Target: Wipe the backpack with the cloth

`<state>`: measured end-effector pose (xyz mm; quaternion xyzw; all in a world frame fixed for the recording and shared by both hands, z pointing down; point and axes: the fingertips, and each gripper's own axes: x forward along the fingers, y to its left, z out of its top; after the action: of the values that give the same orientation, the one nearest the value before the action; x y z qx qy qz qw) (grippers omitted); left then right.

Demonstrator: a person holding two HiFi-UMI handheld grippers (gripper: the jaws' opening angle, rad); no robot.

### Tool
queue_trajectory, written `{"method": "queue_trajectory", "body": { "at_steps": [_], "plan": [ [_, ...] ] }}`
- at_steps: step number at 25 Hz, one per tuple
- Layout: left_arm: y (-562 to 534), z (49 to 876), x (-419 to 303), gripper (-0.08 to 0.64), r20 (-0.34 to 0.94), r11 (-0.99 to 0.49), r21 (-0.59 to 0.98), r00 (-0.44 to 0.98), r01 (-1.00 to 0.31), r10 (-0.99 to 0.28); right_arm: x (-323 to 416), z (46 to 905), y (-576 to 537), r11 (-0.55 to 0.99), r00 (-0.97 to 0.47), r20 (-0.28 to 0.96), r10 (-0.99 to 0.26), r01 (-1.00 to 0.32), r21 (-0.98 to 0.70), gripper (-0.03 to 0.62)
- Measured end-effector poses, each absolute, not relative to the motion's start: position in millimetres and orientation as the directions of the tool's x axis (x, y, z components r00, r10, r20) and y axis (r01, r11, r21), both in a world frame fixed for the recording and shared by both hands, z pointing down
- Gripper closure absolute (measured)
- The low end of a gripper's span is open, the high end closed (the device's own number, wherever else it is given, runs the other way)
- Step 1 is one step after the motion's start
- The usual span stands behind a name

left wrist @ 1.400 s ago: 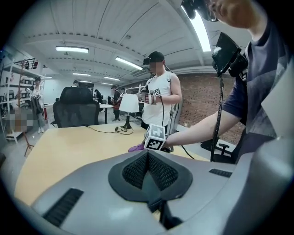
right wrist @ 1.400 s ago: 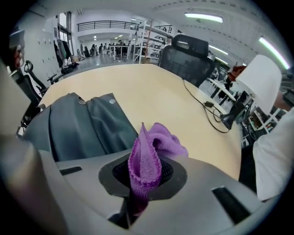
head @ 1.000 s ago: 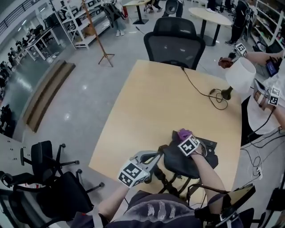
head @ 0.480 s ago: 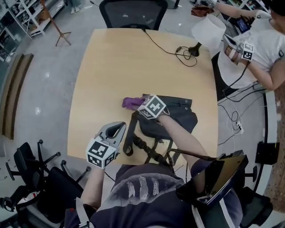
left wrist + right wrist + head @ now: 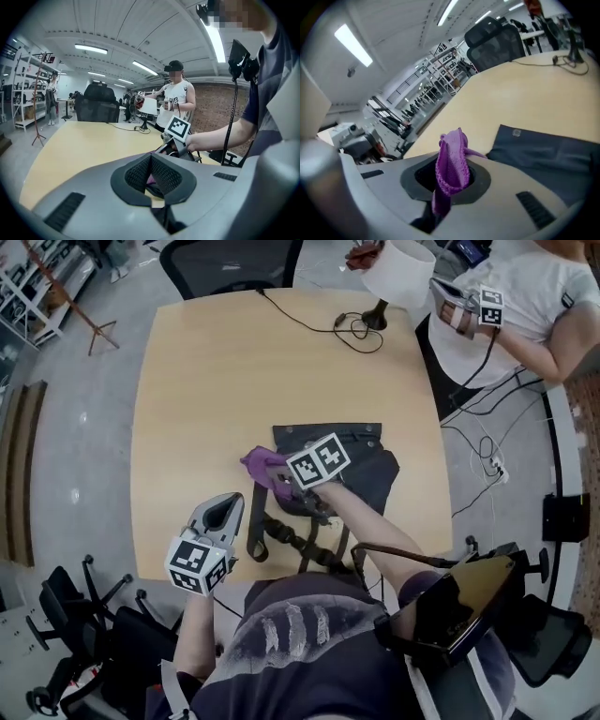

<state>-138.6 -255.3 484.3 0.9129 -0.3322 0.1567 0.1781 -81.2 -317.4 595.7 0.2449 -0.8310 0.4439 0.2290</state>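
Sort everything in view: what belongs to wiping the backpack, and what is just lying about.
For the job: purple knitted cloth, pinched in the right tongs; dark grey fabric backpack, flat on the light wooden table.
Lying about: white-shaded table lamp; its black cable; black mesh office chair.

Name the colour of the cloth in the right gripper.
The knitted cloth is purple, clearest in the right gripper view.

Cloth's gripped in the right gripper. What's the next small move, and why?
Probably sweep the right gripper toward the person's right, dragging the purple cloth across the backpack. The cloth is clamped in its jaws at the backpack's left edge, with most of the dark fabric lying beyond it. The left gripper sits shut and empty near the table edge.
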Motion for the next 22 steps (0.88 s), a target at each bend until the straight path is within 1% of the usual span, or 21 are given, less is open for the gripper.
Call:
{"method": "queue_trajectory", "body": {
  "at_steps": [3, 6, 12, 16, 18, 20, 22],
  "plan": [
    [-253.2, 491.5, -129.3, 0.554, 0.427, -0.726, 0.212, 0.731, -0.654, -0.533, -55.4, 615.3, -319.6, 0.605, -0.628, 0.74, -0.241, -0.694, -0.391, 0.56],
    [-248.0, 496.6, -116.2, 0.554, 0.447, -0.74, 0.213, 0.737, -0.638, -0.507, -29.9, 625.6, -320.9, 0.672, -0.526, 0.81, -0.261, -0.701, -0.239, 0.56],
    [-240.9, 493.3, -84.7, 0.554, 0.46, -0.775, 0.203, 0.757, -0.599, -0.465, 18.2, 626.6, -323.0, 0.669, -0.475, 0.827, -0.301, -0.723, -0.172, 0.56],
    [-236.1, 488.7, -69.5, 0.554, 0.459, -0.787, 0.195, 0.763, -0.585, -0.454, 80.1, 622.0, -331.3, 0.648, -0.356, 0.857, -0.373, -0.761, -0.034, 0.56],
    [-233.1, 487.6, -63.4, 0.554, 0.461, -0.791, 0.191, 0.765, -0.581, -0.451, 119.9, 627.5, -329.0, 0.606, -0.302, 0.871, -0.388, -0.795, -0.006, 0.56],
    [-229.4, 486.4, -57.8, 0.554, 0.464, -0.796, 0.186, 0.766, -0.575, -0.445, 151.7, 631.9, -321.6, 0.544, -0.289, 0.874, -0.391, -0.838, -0.034, 0.56],
    [-225.9, 483.5, -51.8, 0.554, 0.464, -0.803, 0.183, 0.77, -0.567, -0.439, 175.3, 628.8, -317.9, 0.514, -0.262, 0.875, -0.406, -0.858, -0.018, 0.56]
  ]
}}
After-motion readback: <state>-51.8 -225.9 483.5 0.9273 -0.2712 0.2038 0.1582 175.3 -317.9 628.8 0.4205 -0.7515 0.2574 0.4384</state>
